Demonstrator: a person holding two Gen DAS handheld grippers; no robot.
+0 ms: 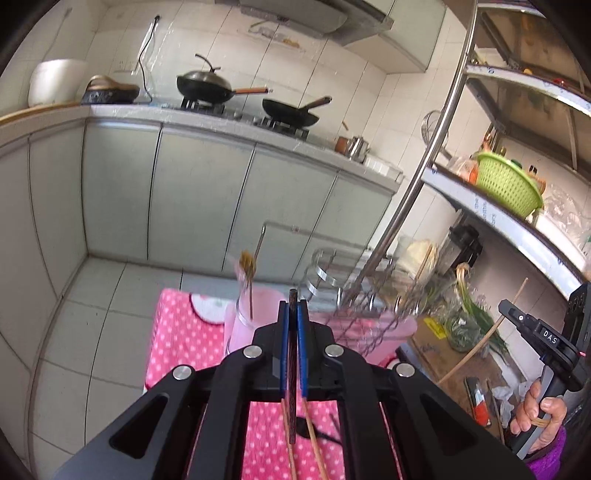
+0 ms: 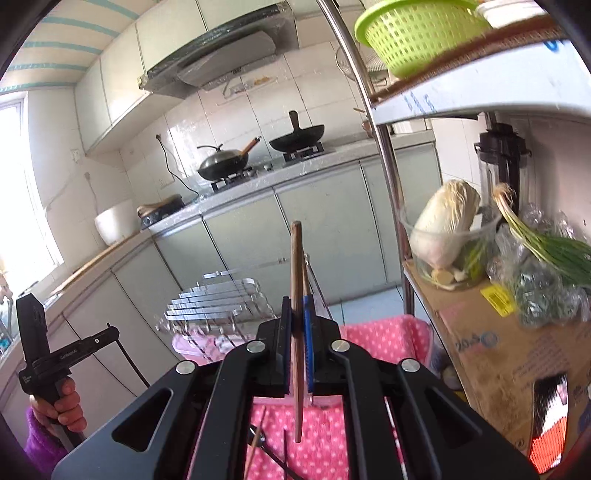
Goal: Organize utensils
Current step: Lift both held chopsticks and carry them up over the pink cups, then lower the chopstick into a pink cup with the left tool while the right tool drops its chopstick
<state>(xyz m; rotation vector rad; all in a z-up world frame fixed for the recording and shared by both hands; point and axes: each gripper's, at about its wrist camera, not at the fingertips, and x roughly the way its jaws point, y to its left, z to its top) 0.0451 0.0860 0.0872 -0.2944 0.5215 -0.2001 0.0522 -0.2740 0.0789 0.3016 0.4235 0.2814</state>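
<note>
Containers first: a clear glass cup (image 1: 242, 317) stands on the pink polka-dot cloth (image 1: 177, 332) covering the worktop, with thin utensil handles rising out of it; motion blur hides what kind they are. Just beside it sits a metal dish rack (image 2: 218, 295) with slotted bars; whether it carries anything cannot be told. On the side shelf a green plastic basket (image 2: 417, 33) holds nothing that can be made out, and a clear tub (image 2: 443, 236) contains a napa cabbage (image 2: 447, 218). Green onions (image 2: 543, 251) lie on a cardboard box (image 2: 491, 354) next to the tub.

Left gripper (image 1: 293, 314): fingers pressed together on a dark chopstick (image 1: 292, 369), which runs upright between the blue pads and pokes just above the tips. Two lighter sticks (image 1: 314, 435) hang beneath the gripper body over the cloth.

Right gripper (image 2: 296, 314): fingers closed on a wooden chopstick (image 2: 296, 266), held near its middle, top end well above the fingertips, lower end hanging above the cloth. Further utensils (image 2: 266, 450) lie loose on the cloth below.
</note>
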